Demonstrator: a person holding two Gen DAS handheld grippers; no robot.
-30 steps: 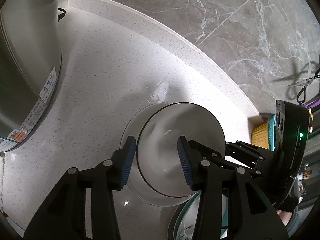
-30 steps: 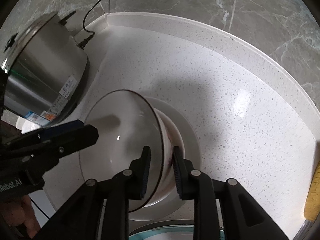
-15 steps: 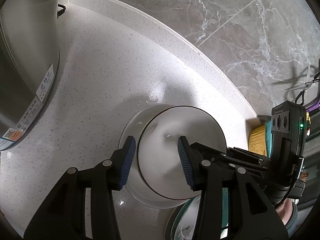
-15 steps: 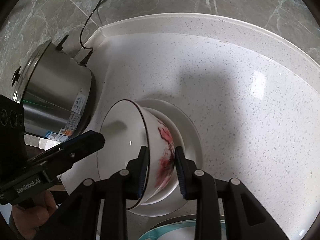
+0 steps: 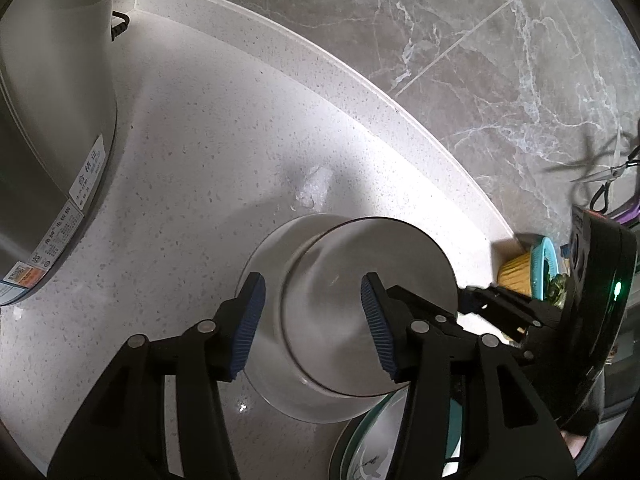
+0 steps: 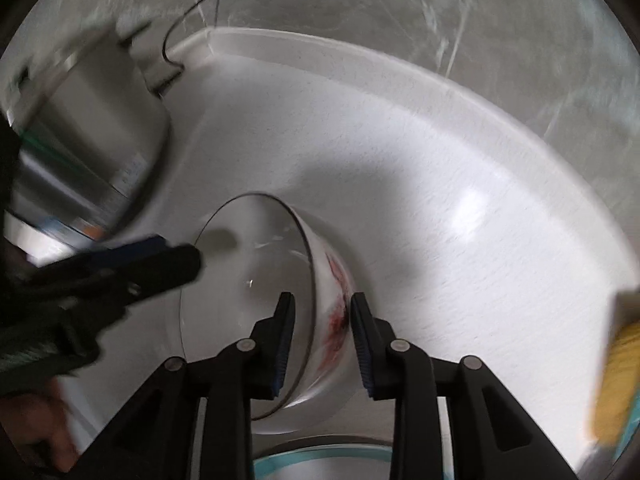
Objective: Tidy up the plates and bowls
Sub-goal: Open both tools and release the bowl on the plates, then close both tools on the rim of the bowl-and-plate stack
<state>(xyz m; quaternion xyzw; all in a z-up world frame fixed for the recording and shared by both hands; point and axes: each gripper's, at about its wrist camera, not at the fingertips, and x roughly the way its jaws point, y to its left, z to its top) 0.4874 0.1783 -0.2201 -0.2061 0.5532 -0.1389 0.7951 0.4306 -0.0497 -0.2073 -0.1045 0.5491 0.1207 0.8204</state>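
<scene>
A white bowl [image 6: 256, 304] with a dark rim and a red pattern on its outer wall sits on a white plate [image 5: 264, 364] on the speckled counter. It also shows in the left wrist view [image 5: 360, 320]. My right gripper [image 6: 320, 344] straddles the bowl's near rim, one finger inside and one outside, with a visible gap to each side. My left gripper [image 5: 310, 316] is open and empty, with its fingers on either side of the bowl and plate, not touching them. The right wrist view is blurred.
A steel cooker [image 5: 48, 128] stands at the left, its black cord [image 6: 200, 4] at the back corner. A teal-rimmed plate [image 5: 384, 440] lies just in front of the white plate. A yellow sponge [image 5: 516, 276] and scissors [image 5: 604, 180] are at the right by the marble wall.
My right gripper's fingers have spread apart, letting go of the bowl's rim. The bowl has come down onto the white plate. The right view has shifted fast and blurred. My left gripper stays open.
</scene>
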